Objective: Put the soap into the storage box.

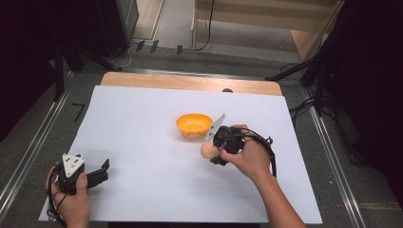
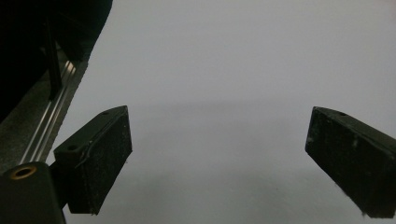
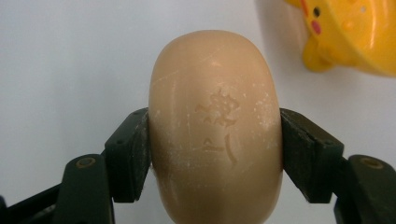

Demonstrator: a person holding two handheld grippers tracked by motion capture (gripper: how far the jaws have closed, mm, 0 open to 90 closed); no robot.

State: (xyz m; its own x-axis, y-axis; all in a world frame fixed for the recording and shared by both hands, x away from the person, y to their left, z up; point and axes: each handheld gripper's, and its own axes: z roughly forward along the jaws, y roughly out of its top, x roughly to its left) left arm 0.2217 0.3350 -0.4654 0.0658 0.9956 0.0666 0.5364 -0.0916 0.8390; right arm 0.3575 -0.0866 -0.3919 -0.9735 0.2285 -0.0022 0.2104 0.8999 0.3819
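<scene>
My right tool grips the tan soap bar just beside the yellow bowl on the white-covered counter; my left tool rests near the front-left corner. Left gripper view: its jaws stand wide apart, released. Right gripper view: pads press both sides of the soap bar.

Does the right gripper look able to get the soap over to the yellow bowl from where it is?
Probably yes. The right gripper is shut on the soap, and only bare white sheet lies between it and the nearby yellow bowl.
</scene>
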